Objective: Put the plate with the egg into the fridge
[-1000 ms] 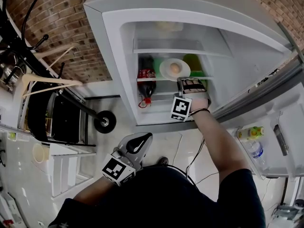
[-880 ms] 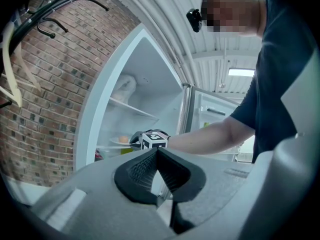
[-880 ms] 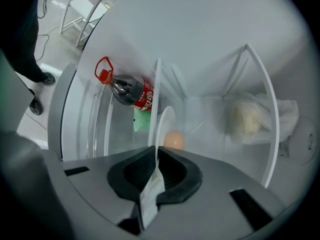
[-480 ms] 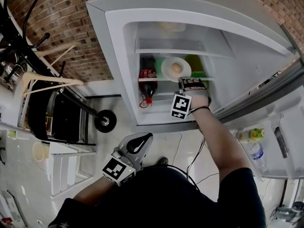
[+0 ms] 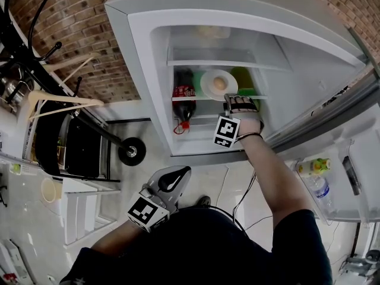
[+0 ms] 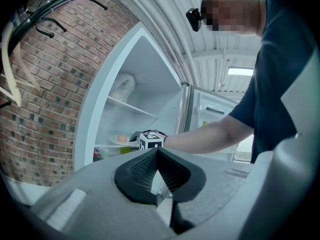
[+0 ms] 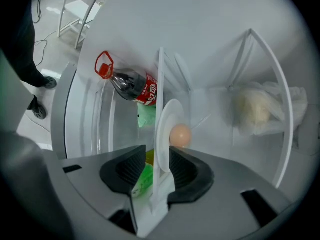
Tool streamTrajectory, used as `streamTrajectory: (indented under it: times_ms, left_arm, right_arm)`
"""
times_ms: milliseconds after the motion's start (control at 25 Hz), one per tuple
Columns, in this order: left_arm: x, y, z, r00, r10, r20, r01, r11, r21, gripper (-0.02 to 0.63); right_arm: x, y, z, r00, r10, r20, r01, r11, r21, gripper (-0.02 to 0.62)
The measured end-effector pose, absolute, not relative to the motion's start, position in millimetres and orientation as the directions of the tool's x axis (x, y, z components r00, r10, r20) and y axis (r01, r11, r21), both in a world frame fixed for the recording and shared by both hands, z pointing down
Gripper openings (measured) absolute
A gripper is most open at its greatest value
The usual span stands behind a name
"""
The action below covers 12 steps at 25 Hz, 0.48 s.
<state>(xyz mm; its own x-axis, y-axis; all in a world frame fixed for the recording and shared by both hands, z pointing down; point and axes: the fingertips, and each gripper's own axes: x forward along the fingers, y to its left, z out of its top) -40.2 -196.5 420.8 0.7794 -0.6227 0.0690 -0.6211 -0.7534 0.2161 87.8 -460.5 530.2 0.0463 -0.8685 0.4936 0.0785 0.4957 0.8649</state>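
Holding tan egg (image 5: 219,84), round white plate (image 5: 206,85)

white plate (image 7: 167,114) lies flat on a shelf in the open fridge (image 5: 142,52); its near rim sits between the right gripper's (image 7: 157,166) opening jaws; pale brown egg (image 7: 180,135) rests whole at the plate's middle, just beyond the jaw tips

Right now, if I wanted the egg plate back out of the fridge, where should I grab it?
Take the plate by its near rim, straight in from the fridge's open front, one jaw above, one below. It lies flat on the shelf, egg centred; the right gripper, jaws opening, straddles that rim.
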Motion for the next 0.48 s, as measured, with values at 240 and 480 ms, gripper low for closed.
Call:
streamTrajectory:
  times_ms: [240,480]
  left_arm:
    - [-34.3,-193.3,417.7,0.795,-0.604,0.059,-0.602,-0.771,0.209,0.005]
    - [-26.2,-189.8,410.3,0.815,-0.578,0.044,-0.574,-0.793,0.202,0.005]
  right_arm:
    - [91.4,-433.2,516.6,0.019,-0.877,0.480,-0.035,0.479,0.877,0.156]
    - [91.6,-389.0,489.1,-0.037,-0.893,0.448,-0.259,0.442,0.859,0.150]
